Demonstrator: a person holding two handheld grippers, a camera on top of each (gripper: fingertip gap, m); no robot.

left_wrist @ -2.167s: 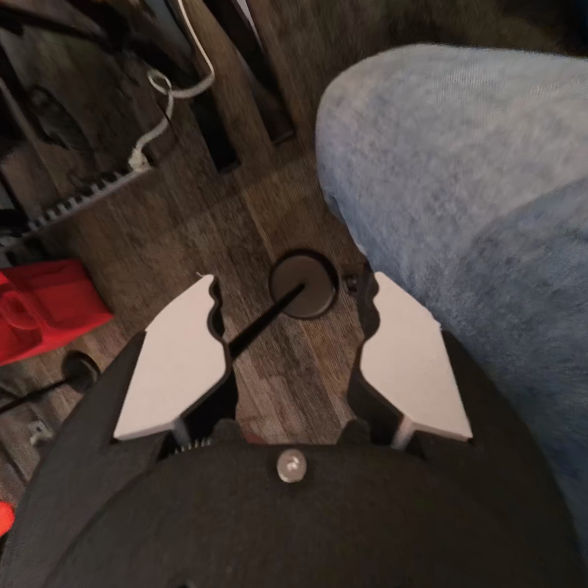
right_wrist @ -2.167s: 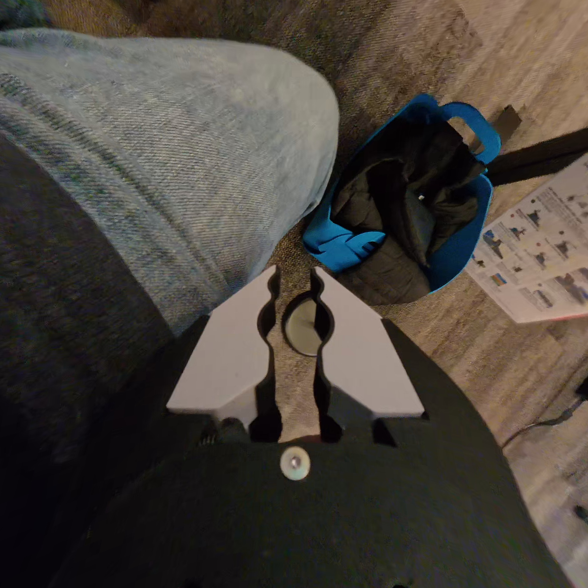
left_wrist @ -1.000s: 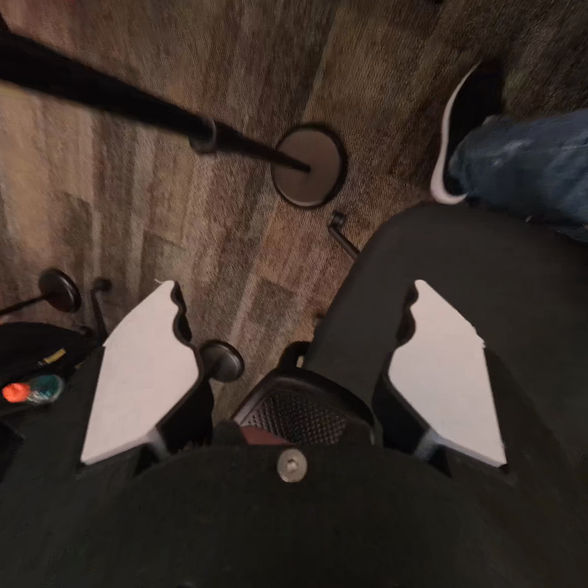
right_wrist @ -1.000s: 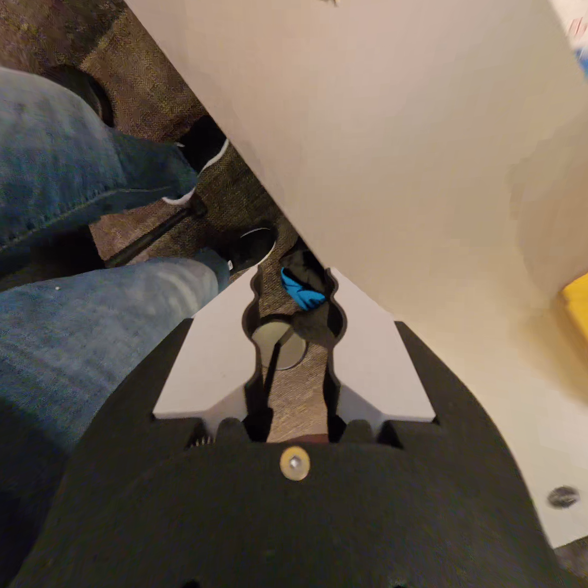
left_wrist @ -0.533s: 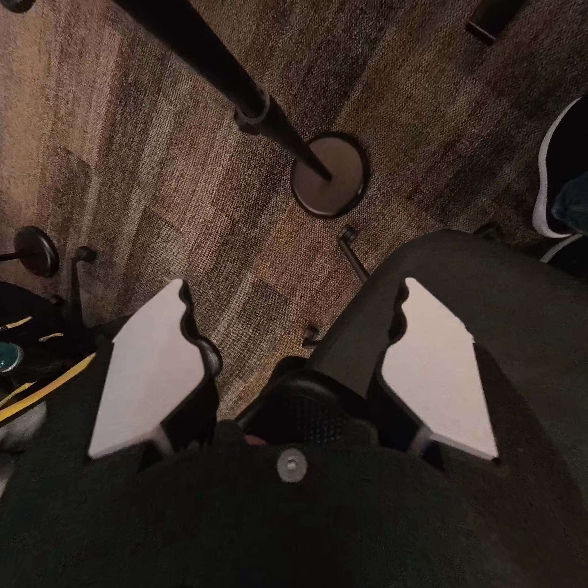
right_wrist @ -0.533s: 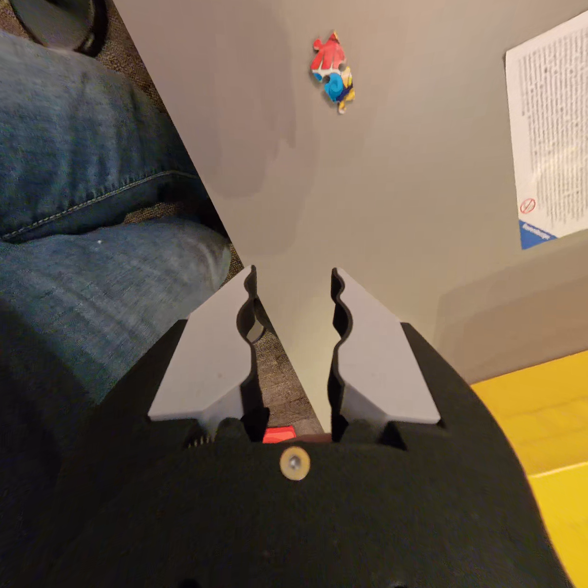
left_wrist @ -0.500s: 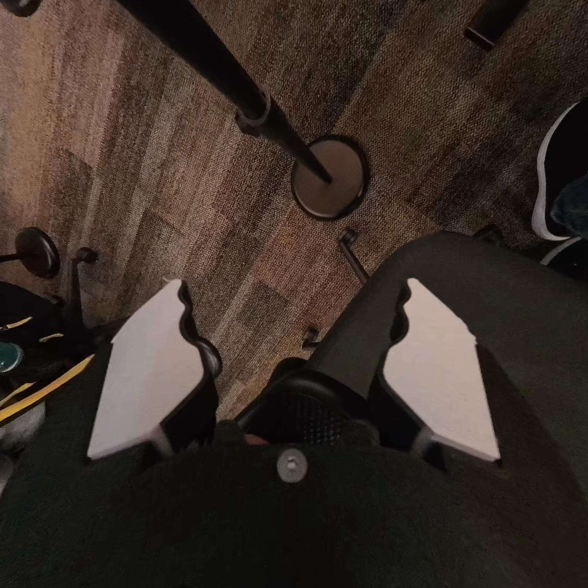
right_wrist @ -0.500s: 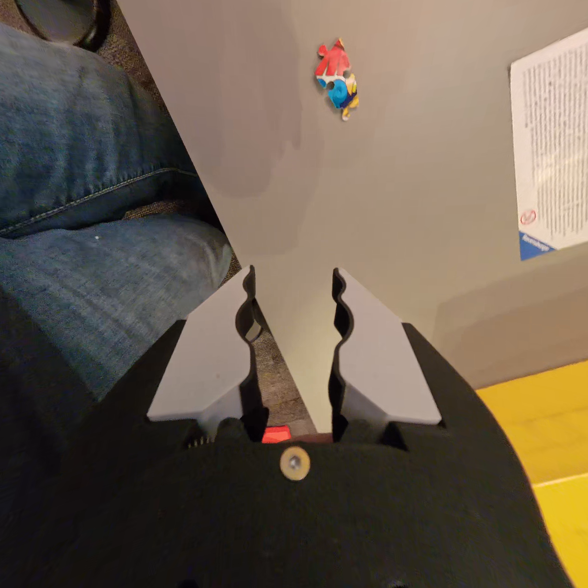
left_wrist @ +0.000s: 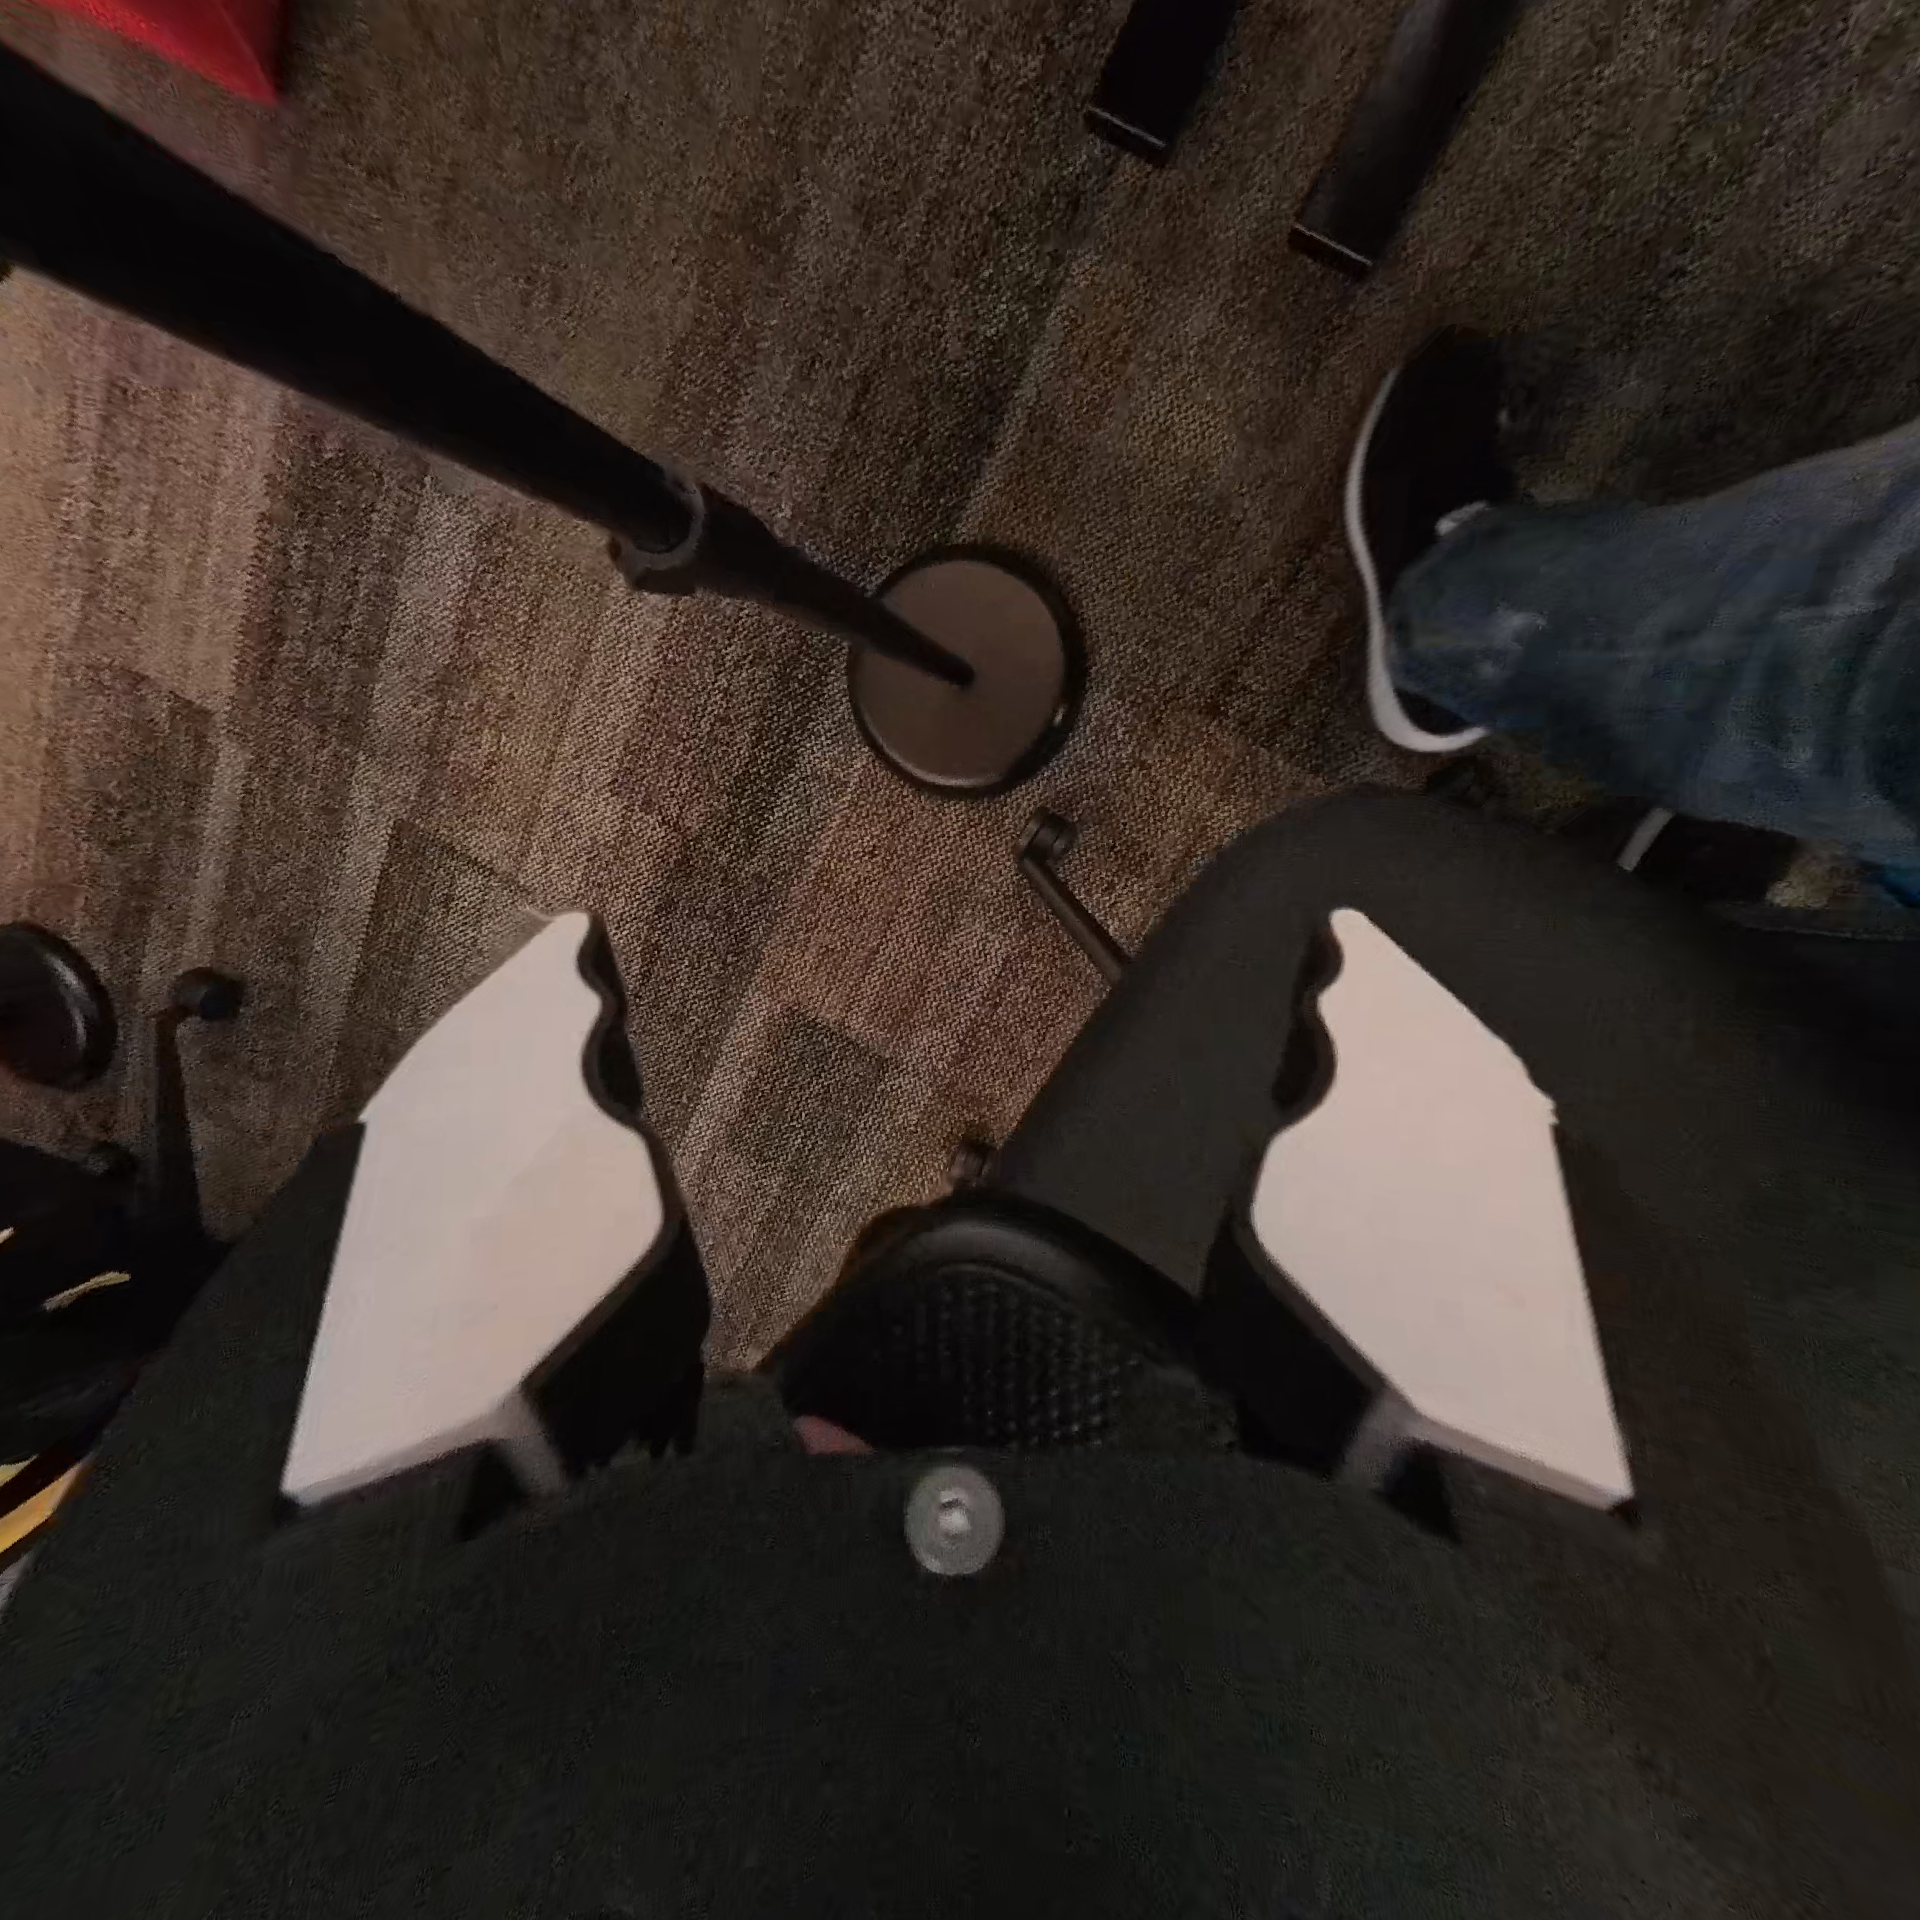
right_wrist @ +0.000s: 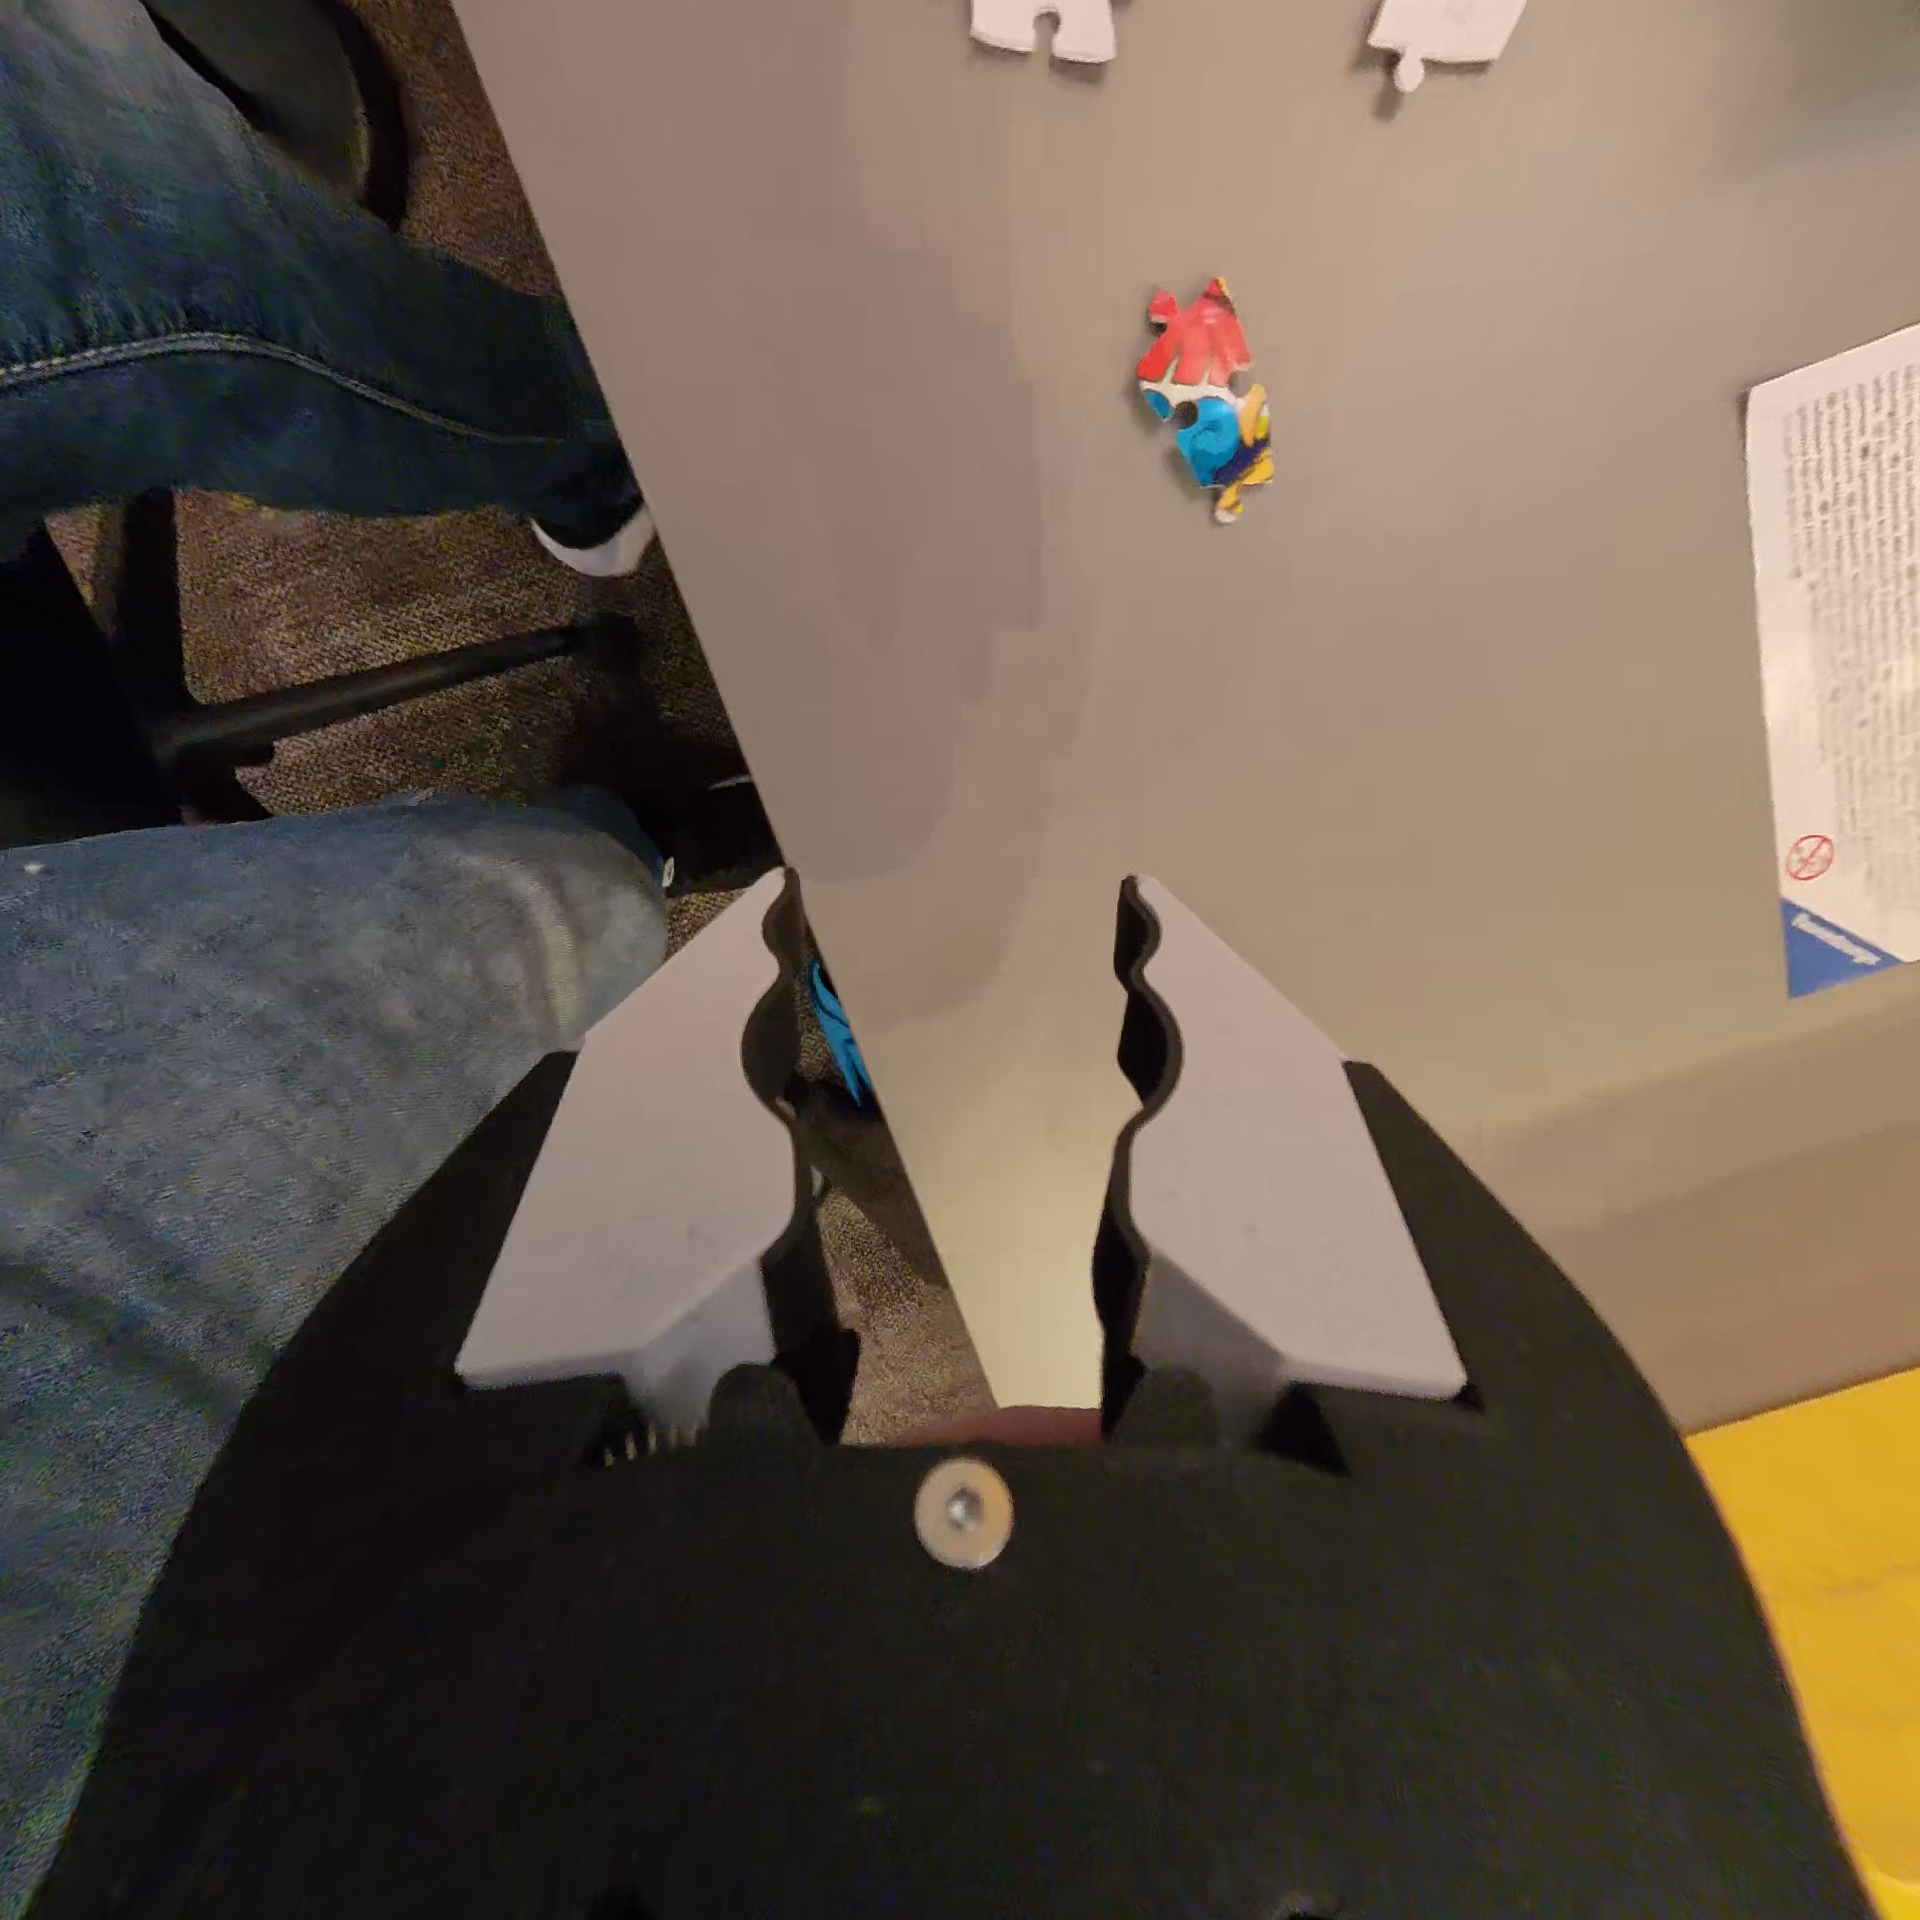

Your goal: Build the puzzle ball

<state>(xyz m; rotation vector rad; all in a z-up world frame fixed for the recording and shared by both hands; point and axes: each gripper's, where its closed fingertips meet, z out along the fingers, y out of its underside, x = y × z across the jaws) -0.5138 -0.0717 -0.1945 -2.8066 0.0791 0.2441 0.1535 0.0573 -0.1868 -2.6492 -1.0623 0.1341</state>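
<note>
In the right wrist view a joined pair of puzzle pieces (right_wrist: 1205, 400), red above and blue with yellow below, lies on the grey table (right_wrist: 1403, 675). Two white face-down pieces (right_wrist: 1042, 29) (right_wrist: 1439, 36) lie at the top edge. My right gripper (right_wrist: 956, 894) is open and empty, held over the table's near corner, well short of the coloured pieces. My left gripper (left_wrist: 961, 935) is wide open and empty, pointing down at the carpet beside the person's dark-clad leg (left_wrist: 1195, 1039). No puzzle piece shows in the left wrist view.
A printed leaflet (right_wrist: 1839, 675) lies at the table's right and a yellow box (right_wrist: 1829, 1621) at the lower right. Legs in jeans (right_wrist: 260, 1039) are left of the table. A black stand pole with round base (left_wrist: 956, 665), a chair part (left_wrist: 997, 1340) and a shoe (left_wrist: 1423, 561) are on the carpet. The left gripper's tips are roughly 70 centimeters from the right gripper's.
My right gripper has risen from beside the knee to the table and opened, then crept forward, so the white pieces come into view. My left gripper opened wider and swung over the stand base.
</note>
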